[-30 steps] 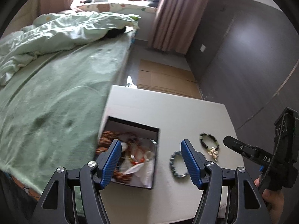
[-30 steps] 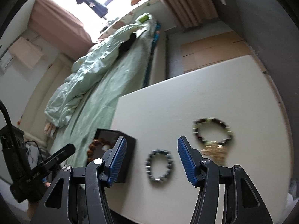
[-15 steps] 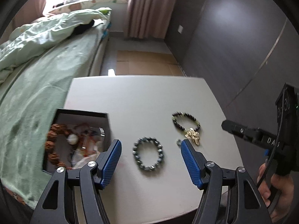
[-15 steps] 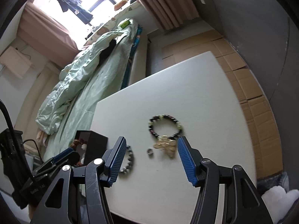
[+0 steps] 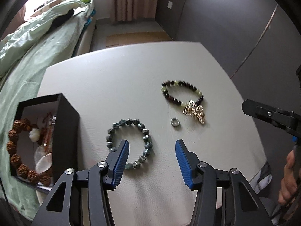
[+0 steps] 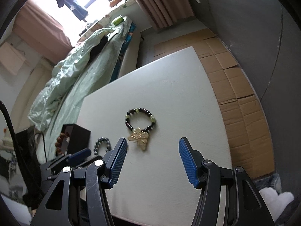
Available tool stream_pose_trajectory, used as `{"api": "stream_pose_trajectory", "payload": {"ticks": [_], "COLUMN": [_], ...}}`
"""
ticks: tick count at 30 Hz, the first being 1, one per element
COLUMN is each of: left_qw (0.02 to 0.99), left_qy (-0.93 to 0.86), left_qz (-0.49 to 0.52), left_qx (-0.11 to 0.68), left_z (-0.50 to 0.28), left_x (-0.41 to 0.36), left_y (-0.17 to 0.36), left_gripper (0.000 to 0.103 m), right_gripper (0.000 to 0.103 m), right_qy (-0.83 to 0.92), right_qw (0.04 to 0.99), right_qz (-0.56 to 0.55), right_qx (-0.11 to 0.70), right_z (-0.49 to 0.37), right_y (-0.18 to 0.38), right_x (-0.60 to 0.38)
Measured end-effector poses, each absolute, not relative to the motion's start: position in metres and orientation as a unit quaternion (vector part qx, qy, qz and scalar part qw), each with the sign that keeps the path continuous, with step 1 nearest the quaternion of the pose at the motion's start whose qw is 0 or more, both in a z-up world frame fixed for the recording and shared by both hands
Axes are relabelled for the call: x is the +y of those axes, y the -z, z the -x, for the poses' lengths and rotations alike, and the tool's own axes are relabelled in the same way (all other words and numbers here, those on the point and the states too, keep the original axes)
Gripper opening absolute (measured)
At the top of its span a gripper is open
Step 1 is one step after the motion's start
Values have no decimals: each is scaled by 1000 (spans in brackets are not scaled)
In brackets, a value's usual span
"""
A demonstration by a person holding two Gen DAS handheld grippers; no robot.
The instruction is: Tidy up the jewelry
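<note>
Left gripper (image 5: 152,146) has dropped closer to the tabletop (image 5: 112,86) vs 0.5 s ago, jaws wide apart w/ nothing in them, left fingertip over the blue-grey bracelet (image 5: 129,143). Box (image 5: 64,131) now further left. Right gripper (image 6: 152,145), also apart and holding nothing, has swung right; dark bracelet w/ gold charm (image 6: 140,126) sits ahead of it. Small ring (image 5: 175,122) lies beside the charm.
</note>
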State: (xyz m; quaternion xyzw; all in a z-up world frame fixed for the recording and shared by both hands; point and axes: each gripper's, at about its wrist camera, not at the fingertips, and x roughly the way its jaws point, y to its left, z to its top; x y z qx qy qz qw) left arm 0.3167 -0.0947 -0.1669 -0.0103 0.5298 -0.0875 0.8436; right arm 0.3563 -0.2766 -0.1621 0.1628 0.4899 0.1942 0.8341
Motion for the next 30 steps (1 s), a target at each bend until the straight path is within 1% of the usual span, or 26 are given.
{"api": "stream_pose_trajectory", "payload": {"ticks": [4,7,8,9,10,12,16,20,30], "left_qw": [829,835,837,839,838,832,846,852,866], "left_qy": [88,90,88,78,77,90,90,103,116], "left_qz": [3,-38,-39,-38,-27,13,25,67,123], "left_qx": [552,542,539,537,540,547,525,509,470], "left_z": [-320,-315,-314,-314,-316,-319,-312,-307,-301], "left_x": [-98,-106,-106,-102,-97,-85,-76,-67,-46], "left_y": [185,185,185,184,183,183,170,157,125], "left_gripper": [44,43,37,28,10,10,10,10,10], "right_gripper": [58,58,58,58,58,58,58,58,58], "right_qy": [-202,-207,-209,-210,-212,-217,-224,-227,-218], "right_qw": [836,837,837,837,838,840,842,840,841], "right_qz": [-125,-94,-85,-77,-63,-46,-18,-4,10], "right_qx": [495,498,499,500,499,496,491,492,494], "right_z": [-354,-354,-354,-354,-354,-353,-353,-356,-361], "right_y": [168,173,175,176,177,178,182,185,189], "right_x": [-269,-262,-259,-257,-252,-246,-230,-218,-201]}}
